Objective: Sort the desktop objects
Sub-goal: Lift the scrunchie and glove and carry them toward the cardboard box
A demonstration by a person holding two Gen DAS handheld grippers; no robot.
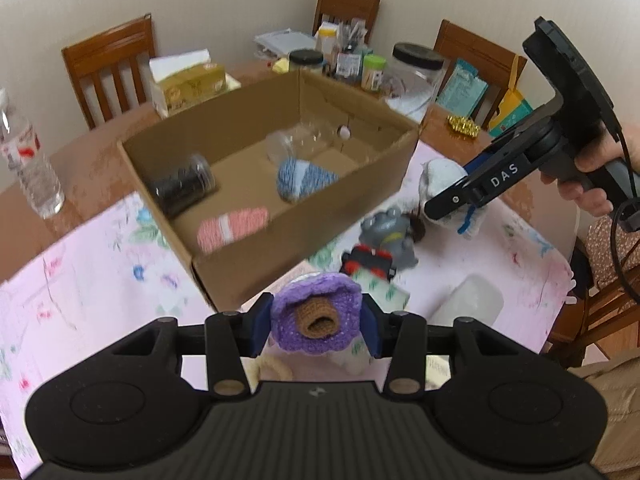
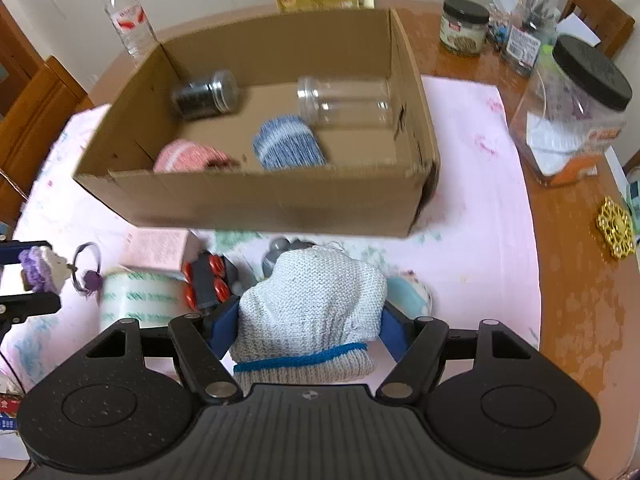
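Now left fingers [image 1: 280, 312] clamp the purple crochet toy [image 1: 316, 316]; right fingers [image 2: 394, 332] clamp the grey knit piece [image 2: 312, 312], cuff toward camera.

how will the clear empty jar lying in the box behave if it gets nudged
The clear jar lies on its side in the cardboard box, so it will probably roll. It looks empty, so likely light and easily knocked. The blue knitted piece right beside it might stop it.

I see soft, even indoor light in both views, motion blur smearing the cardboard box [image 2: 256, 196] and its contents, glare on the wooden table [image 2: 580, 240], and fisheye bending with dark corners.
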